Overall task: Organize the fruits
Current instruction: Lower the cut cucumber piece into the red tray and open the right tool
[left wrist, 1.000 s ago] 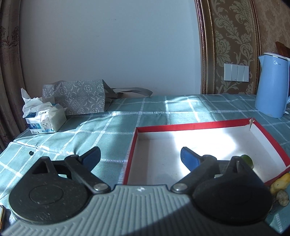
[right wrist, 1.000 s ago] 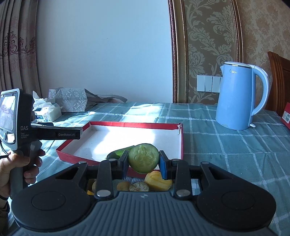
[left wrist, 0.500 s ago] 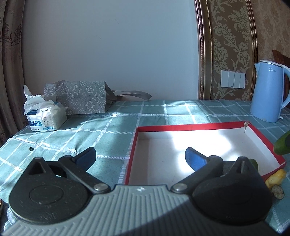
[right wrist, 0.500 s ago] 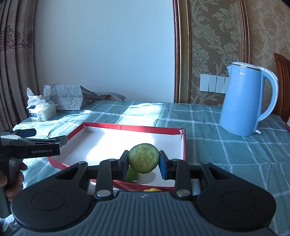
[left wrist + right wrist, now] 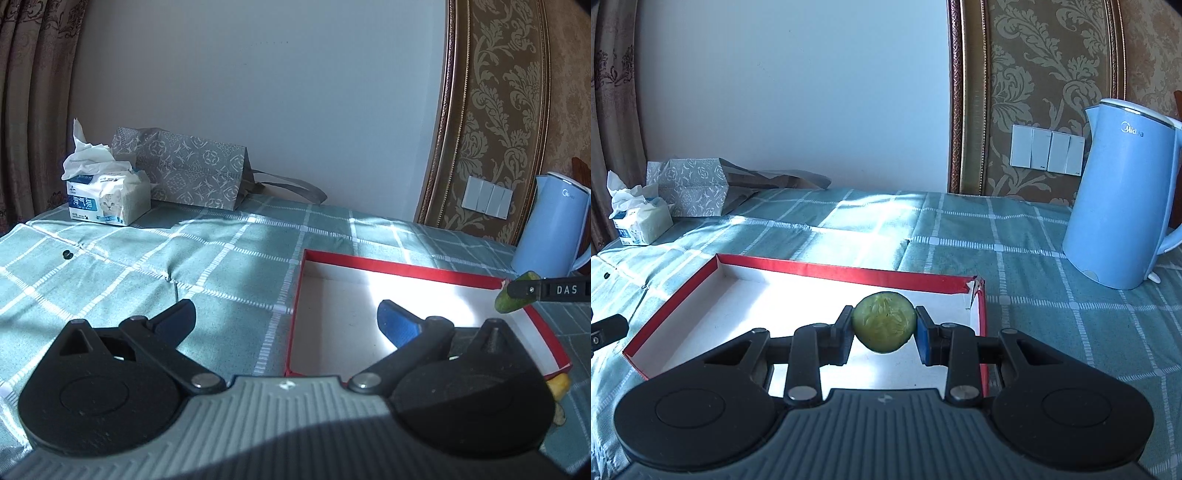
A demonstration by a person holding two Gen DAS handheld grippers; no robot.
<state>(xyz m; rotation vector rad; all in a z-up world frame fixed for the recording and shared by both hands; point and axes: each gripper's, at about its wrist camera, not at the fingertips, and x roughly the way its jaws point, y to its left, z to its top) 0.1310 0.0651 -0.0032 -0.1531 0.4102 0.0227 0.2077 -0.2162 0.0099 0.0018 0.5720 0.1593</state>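
Observation:
My right gripper (image 5: 884, 328) is shut on a green cucumber piece (image 5: 884, 322), cut face toward the camera, held above the near right part of the red-rimmed white box (image 5: 820, 267). In the left wrist view the same cucumber piece (image 5: 511, 301) shows at the right edge in the other gripper's finger, over the box's right rim (image 5: 543, 332). My left gripper (image 5: 286, 319) stands wide open with nothing between its fingers, straddling the box's left wall (image 5: 295, 306). A yellow fruit piece (image 5: 559, 384) lies outside the box's near right corner.
A blue kettle (image 5: 1123, 214) stands on the teal checked tablecloth right of the box. A tissue pack (image 5: 107, 199) and a patterned grey bag (image 5: 192, 173) sit at the far left by the wall. A small black item (image 5: 67, 254) lies on the cloth.
My right gripper carried the cucumber piece forward over the box; the loose fruit pieces dropped out of its view. The left gripper shifted left and rolled, so the box sits further right.

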